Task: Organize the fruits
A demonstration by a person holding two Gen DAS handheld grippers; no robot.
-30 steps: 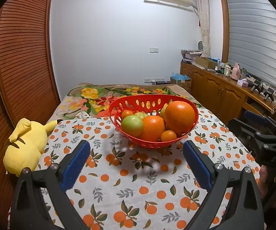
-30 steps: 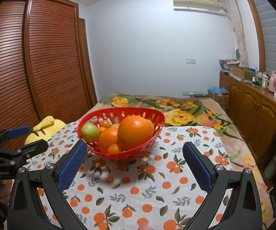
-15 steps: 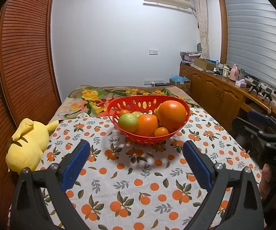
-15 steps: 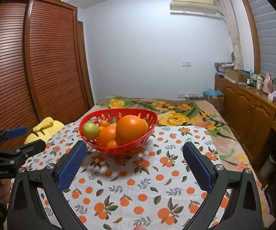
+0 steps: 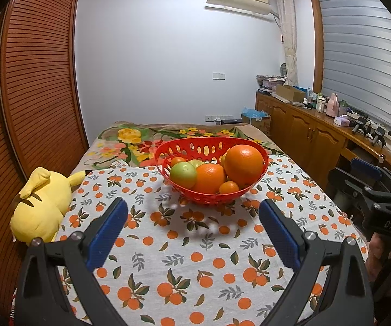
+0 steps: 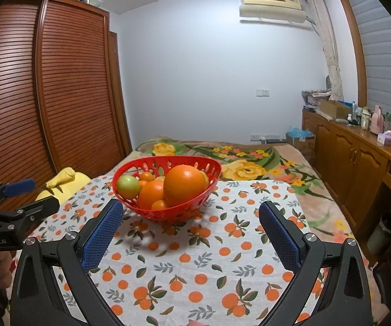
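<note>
My left gripper [image 5: 192,233]: black plastic frame, blue textured pads [image 5: 106,233], silver screws. My right gripper [image 6: 190,233] matches it; white lettering marks its body at 3 o'clock in the left view.

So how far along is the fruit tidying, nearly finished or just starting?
It looks finished or nearly so, though I can't tell the plan. All visible fruit sits piled in the red basket. Both the left gripper and right gripper are open and empty. No loose fruit shows on the tablecloth.
</note>
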